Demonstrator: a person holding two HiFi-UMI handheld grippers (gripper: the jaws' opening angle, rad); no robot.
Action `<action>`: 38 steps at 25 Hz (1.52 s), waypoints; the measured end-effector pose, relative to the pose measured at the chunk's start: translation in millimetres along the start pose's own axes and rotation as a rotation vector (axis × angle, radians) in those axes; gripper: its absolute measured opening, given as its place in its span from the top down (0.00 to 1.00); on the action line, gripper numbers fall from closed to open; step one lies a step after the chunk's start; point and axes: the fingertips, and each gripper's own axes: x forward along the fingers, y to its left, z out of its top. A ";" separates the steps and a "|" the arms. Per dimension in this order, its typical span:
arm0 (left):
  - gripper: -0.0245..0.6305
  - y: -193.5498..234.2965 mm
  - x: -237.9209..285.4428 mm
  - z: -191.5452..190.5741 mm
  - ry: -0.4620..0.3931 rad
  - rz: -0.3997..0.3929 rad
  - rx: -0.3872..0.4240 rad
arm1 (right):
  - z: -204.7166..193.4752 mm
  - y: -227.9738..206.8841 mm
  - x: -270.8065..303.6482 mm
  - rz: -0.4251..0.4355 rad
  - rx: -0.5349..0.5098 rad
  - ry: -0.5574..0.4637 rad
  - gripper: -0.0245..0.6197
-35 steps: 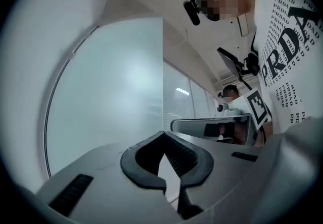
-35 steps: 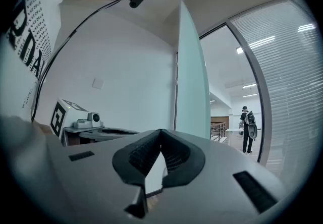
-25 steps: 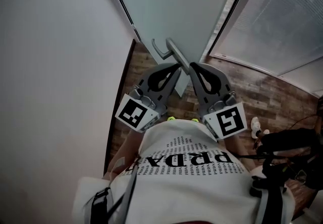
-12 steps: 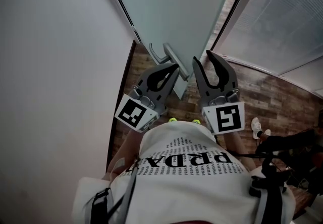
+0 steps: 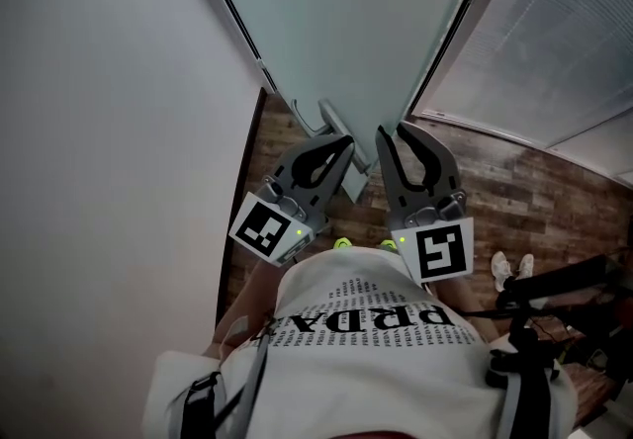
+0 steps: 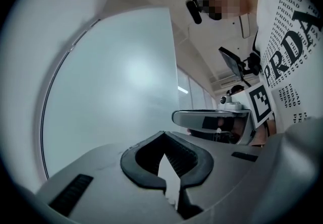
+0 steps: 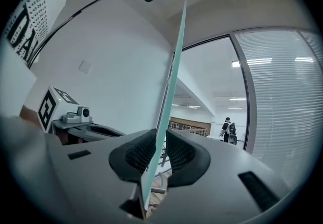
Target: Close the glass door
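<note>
The frosted glass door (image 5: 346, 12) fills the top of the head view, its metal lever handle (image 5: 331, 123) just ahead of both grippers. My left gripper (image 5: 343, 140) is shut and empty, its tips beside the handle. In the left gripper view the door (image 6: 111, 92) is at left, the handle (image 6: 209, 117) at right, and the left gripper (image 6: 164, 134) holds nothing. My right gripper (image 5: 391, 131) straddles the door's free edge. In the right gripper view the door (image 7: 169, 97) runs edge-on between the pads of the right gripper (image 7: 160, 140), which press on both faces.
A white wall (image 5: 109, 131) runs along the left. A glazed partition with blinds (image 5: 564, 42) stands at the right above a wooden floor (image 5: 524, 180). Far beyond the doorway stands a person with a backpack (image 7: 228, 129). Dark gear (image 5: 554, 308) hangs at my right side.
The right gripper opened, moved to the door's edge and closed on it. The door now shows edge-on in the right gripper view. The left gripper stayed shut by the handle.
</note>
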 end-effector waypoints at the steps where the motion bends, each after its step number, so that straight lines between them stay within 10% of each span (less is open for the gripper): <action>1: 0.97 -0.5 0.9 -4.5 0.000 -0.006 -0.001 | -4.0 0.5 -0.7 -0.003 -0.003 0.001 0.88; 38: 0.97 10.5 8.9 -67.0 -0.088 0.116 0.034 | -67.7 13.6 16.2 0.163 -0.136 -0.035 0.88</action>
